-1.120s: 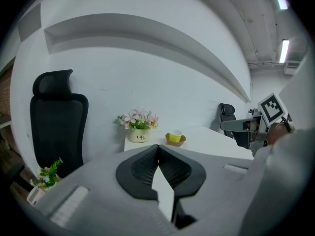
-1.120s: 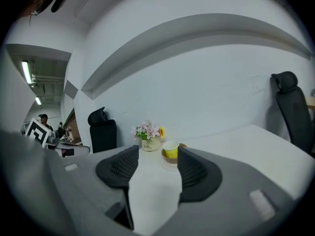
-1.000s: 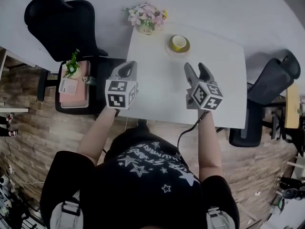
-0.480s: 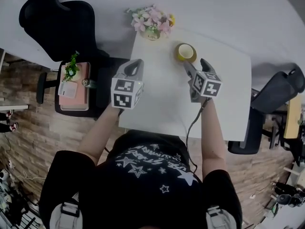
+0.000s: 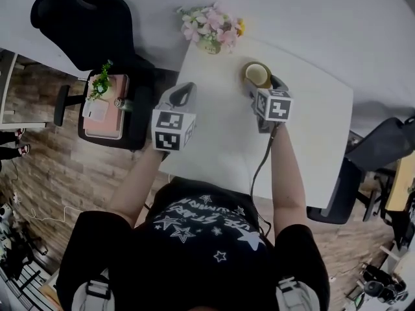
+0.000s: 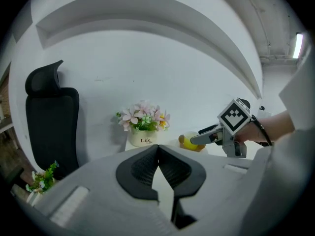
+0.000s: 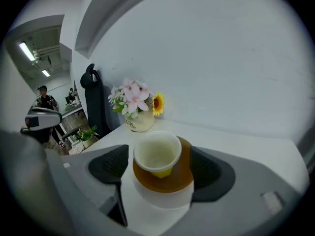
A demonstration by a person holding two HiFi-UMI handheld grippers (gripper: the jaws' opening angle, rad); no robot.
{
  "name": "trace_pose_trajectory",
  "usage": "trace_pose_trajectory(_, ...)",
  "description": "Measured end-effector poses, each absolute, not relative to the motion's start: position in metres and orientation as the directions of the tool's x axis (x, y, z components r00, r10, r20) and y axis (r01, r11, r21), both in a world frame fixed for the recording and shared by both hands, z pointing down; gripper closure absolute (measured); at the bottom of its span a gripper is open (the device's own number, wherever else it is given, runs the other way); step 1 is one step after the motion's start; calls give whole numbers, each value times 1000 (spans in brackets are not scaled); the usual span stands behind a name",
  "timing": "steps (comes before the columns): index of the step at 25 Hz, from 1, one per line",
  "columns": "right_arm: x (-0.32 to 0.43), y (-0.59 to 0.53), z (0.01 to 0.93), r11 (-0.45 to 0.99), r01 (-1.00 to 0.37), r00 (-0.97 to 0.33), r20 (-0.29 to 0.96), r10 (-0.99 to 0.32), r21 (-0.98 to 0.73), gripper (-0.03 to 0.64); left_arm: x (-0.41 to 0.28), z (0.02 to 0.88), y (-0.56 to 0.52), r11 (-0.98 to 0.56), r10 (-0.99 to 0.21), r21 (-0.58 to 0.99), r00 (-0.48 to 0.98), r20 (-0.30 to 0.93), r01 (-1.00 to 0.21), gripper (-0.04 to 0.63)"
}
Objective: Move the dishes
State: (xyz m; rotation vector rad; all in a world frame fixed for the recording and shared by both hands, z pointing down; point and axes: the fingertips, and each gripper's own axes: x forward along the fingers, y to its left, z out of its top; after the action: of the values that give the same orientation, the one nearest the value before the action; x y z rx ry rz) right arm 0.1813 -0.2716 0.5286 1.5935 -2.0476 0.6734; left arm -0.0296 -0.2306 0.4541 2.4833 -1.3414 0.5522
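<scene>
the dishes are one cup (image 7: 156,154) and one saucer (image 7: 179,177). they stand together on the white table (image 5: 220,135), near its far edge and a little to the right of the one flower pot (image 5: 211,34). there are two grippers. the right gripper (image 7: 158,167) has its jaws wide. they have just been opening, and the cup and saucer are between them with a gap on each side, so the pads do not touch. the left gripper (image 6: 158,154) has its jaws together at the tips, with nothing between them. it is over the left part of the table, well apart from the dishes. one black chair (image 5: 84,24) stands behind the table at the left.

in the head view the right gripper (image 5: 262,83) covers a part of the cup (image 5: 257,73), and the saucer is almost not to see there. in the left gripper view one finger of the right gripper (image 6: 209,135) crosses before the cup (image 6: 188,141). a second dark chair is cut off by the right edge of the head view.

the cup is yellow outside, pale inside and empty, and it narrows toward its base. the saucer under it is round and brown.
</scene>
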Motion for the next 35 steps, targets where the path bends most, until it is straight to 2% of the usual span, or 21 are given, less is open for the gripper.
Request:
trace_pose_trajectory(9, 170, -283, 538, 284, -958, -227, 701, -676, -36, 233, -32, 463, -227, -499, -751, 50, 460, 474, -865, 586)
trace_pose_trajectory(18, 172, -284, 539, 283, -959, -203, 718, -666, -8, 255, -31, 460, -230, -502, -752, 47, 462, 469, -864, 586)
trace_pose_trajectory(35, 188, -322, 458, 332, -943, -269, 604, -750, -9, 255, -27, 449, -252, -488, -775, 41, 455, 440, -872, 586)
